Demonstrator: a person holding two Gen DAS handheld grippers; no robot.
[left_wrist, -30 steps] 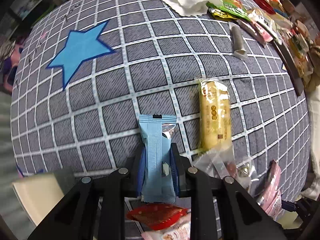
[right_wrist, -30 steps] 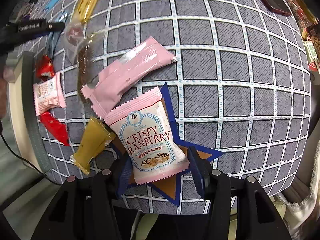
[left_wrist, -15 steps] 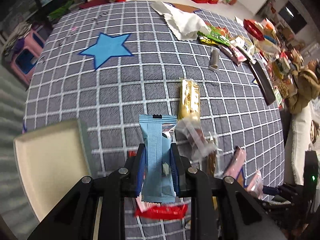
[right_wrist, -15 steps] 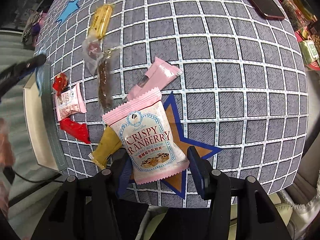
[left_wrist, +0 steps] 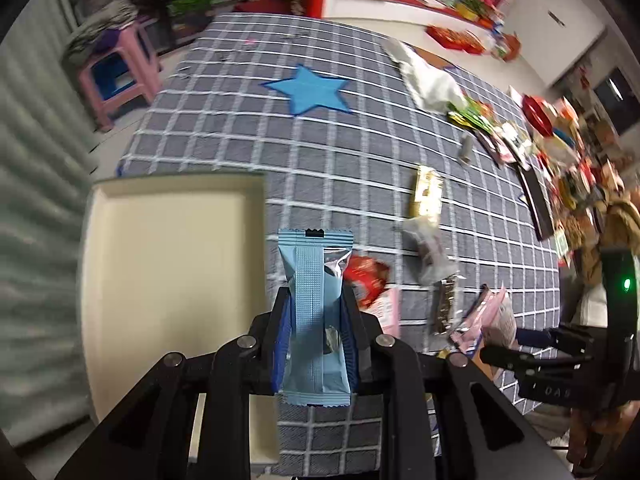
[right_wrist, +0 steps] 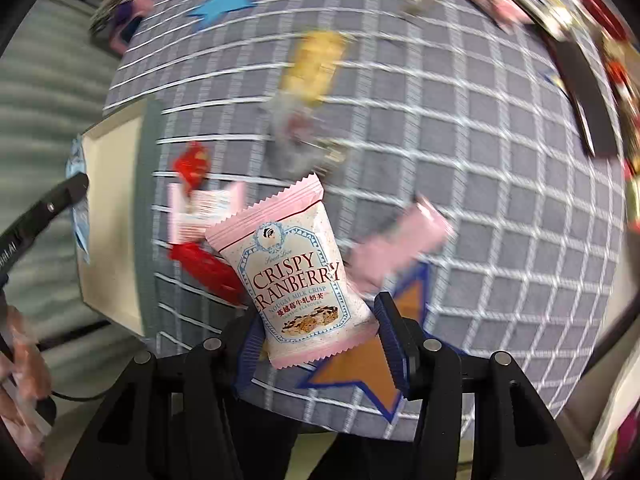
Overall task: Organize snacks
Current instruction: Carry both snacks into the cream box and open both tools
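Note:
My left gripper is shut on a light blue snack packet, held high above the table beside the right rim of a cream tray. My right gripper is shut on a pink Crispy Cranberry packet, lifted over an orange star on the checked cloth. The tray also shows at the left of the right wrist view, with the left gripper's finger and blue packet over its far side. Loose snacks lie on the cloth: red packets, a pink bar, a yellow bar.
A blue star marks the grey checked cloth. A white cloth and a crowded row of snacks lie along the far right side. A pink stool stands off the table's left. A hand shows at bottom left.
Both grippers rose with their packets. The left one swung left, bringing the cream tray into full view. The right one lifted off the star; the view is blurred.

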